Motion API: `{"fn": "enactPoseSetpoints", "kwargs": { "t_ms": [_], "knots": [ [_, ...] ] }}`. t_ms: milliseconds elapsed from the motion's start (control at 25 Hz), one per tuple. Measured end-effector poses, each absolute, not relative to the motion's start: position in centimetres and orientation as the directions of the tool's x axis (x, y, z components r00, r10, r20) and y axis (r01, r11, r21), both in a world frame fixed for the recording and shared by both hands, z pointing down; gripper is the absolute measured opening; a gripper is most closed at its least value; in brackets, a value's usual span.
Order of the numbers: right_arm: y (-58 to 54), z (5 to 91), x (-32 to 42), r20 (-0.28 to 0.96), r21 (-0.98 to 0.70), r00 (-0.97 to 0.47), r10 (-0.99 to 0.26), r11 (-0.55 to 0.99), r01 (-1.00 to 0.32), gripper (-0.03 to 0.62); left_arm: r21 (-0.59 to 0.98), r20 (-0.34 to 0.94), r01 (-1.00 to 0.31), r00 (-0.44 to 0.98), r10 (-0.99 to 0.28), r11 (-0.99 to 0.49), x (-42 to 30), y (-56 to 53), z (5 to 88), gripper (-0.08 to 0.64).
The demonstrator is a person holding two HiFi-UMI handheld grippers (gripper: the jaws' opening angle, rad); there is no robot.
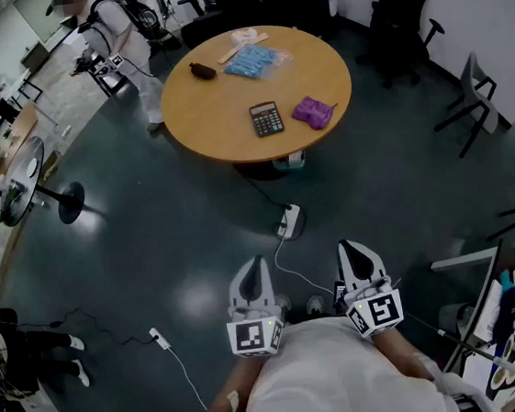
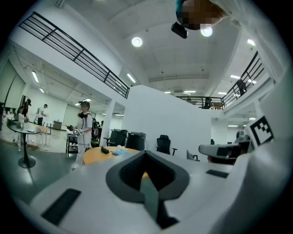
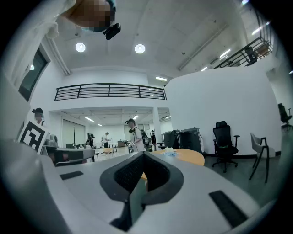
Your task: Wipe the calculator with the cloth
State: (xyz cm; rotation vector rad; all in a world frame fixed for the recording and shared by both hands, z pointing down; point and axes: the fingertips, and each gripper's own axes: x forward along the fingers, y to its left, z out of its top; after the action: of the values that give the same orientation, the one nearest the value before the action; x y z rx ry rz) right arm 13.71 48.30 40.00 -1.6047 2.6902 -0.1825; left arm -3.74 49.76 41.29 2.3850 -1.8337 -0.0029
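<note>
A black calculator (image 1: 266, 118) lies on the round wooden table (image 1: 218, 103) far ahead of me, with a crumpled purple cloth (image 1: 311, 111) just to its right. Both grippers are held close to my body, pointing level toward the table and well short of it. My left gripper (image 1: 253, 267) is shut with nothing between its jaws. My right gripper (image 1: 352, 251) is shut and empty too. In the left gripper view the table (image 2: 98, 154) shows small beyond the closed left gripper (image 2: 147, 170). In the right gripper view the table (image 3: 190, 156) lies past the closed right gripper (image 3: 142, 170).
On the table's far side lie a blue packet (image 1: 253, 61), a dark pouch (image 1: 202, 69) and a pale packet (image 1: 244, 38). A power strip (image 1: 288, 220) and white cables lie on the floor between me and the table. Office chairs (image 1: 400, 18) stand right; a person (image 1: 113, 32) stands beyond the table.
</note>
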Motion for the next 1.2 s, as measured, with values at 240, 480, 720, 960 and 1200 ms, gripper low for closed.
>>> {"fn": "enactPoseSetpoints", "kwargs": {
  "t_ms": [240,480,720,960,1200],
  "knots": [
    [48.3,40.1,13.7,0.058,-0.114,-0.478,-0.876,0.470,-0.875,0.015,0.103,0.082,-0.962,0.262,-0.961,-0.254,-3.8,49.8,41.4,0.007],
    [48.4,40.3,13.9,0.059,-0.125,-0.482,-0.874,0.472,-0.872,0.015,0.095,0.086,-0.964,0.258,-0.962,-0.249,-3.8,50.1,41.6,0.006],
    [48.3,39.9,15.0,0.040,-0.160,-0.475,-0.879,0.464,-0.871,0.015,0.099,0.096,-0.969,0.237,-0.967,-0.228,-3.6,50.2,41.8,0.008],
    [48.0,40.0,16.2,0.037,-0.154,-0.494,-0.869,0.484,-0.862,0.015,0.099,0.108,-0.978,0.192,-0.975,-0.182,-3.0,50.7,42.0,0.007],
    [47.0,40.4,17.4,0.033,-0.126,-0.509,-0.860,0.502,-0.856,0.015,0.071,0.108,-0.985,0.166,-0.980,-0.159,-2.0,51.1,42.0,0.007]
  ]
}}
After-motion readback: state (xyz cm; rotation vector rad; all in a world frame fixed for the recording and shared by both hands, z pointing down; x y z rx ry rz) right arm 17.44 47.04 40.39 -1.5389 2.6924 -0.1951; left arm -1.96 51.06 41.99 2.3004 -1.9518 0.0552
